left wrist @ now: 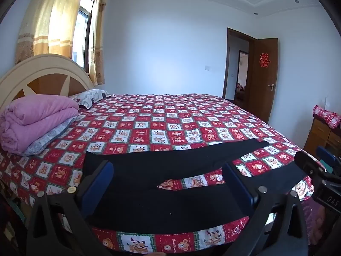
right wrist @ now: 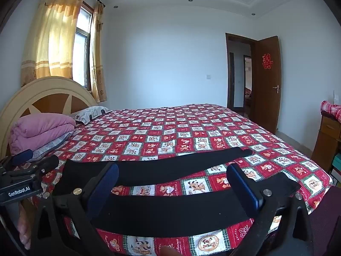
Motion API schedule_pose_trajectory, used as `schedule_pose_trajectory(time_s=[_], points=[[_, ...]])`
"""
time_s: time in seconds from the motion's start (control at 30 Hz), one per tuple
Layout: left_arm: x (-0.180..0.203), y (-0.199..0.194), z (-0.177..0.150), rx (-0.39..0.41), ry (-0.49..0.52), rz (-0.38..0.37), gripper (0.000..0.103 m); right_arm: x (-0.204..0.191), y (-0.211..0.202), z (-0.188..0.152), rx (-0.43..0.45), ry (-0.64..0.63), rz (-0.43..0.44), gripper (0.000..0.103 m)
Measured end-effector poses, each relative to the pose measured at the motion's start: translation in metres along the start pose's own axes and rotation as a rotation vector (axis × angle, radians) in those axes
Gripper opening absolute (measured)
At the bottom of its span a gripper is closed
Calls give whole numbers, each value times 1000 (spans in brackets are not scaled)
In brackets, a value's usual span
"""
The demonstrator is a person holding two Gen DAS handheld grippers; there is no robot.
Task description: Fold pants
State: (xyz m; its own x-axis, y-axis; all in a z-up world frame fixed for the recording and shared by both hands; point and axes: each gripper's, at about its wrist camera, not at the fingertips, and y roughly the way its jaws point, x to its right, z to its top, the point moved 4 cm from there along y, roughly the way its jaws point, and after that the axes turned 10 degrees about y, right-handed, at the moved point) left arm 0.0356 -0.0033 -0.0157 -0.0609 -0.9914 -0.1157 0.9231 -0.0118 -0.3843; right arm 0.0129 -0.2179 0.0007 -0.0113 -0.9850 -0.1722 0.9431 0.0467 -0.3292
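Black pants (left wrist: 170, 183) lie flat on the red checked bedspread (left wrist: 149, 128) near the bed's front edge, waist to the left, the two legs spread apart toward the right. They also show in the right wrist view (right wrist: 170, 209). My left gripper (left wrist: 168, 183) is open and empty, hovering above the near leg by the waist. My right gripper (right wrist: 172, 183) is open and empty, hovering above the near leg further right. Each gripper shows in the other's view: the right gripper (left wrist: 319, 170) and the left gripper (right wrist: 27, 166).
A folded pink quilt (left wrist: 36, 119) and a patterned pillow (left wrist: 89, 98) lie by the headboard (left wrist: 42, 79) at left. A wooden cabinet (left wrist: 321, 136) with red checked cloth stands at right. The brown door (left wrist: 264, 76) is open at the back.
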Motion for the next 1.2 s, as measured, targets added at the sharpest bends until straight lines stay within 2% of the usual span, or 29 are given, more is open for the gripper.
schedule_pose_trajectory(time_s=[0.13,0.2,1.2], points=[[8,1,-6,3,2,16,103,0,1,0,-4,-1,-2,102],[3,3,-5,-9,-8,-5,103,0,1,0,-3,-1,0,102],[2,7,-6,-22,-5,0,103,1,5,-7,-10,2,3,102]])
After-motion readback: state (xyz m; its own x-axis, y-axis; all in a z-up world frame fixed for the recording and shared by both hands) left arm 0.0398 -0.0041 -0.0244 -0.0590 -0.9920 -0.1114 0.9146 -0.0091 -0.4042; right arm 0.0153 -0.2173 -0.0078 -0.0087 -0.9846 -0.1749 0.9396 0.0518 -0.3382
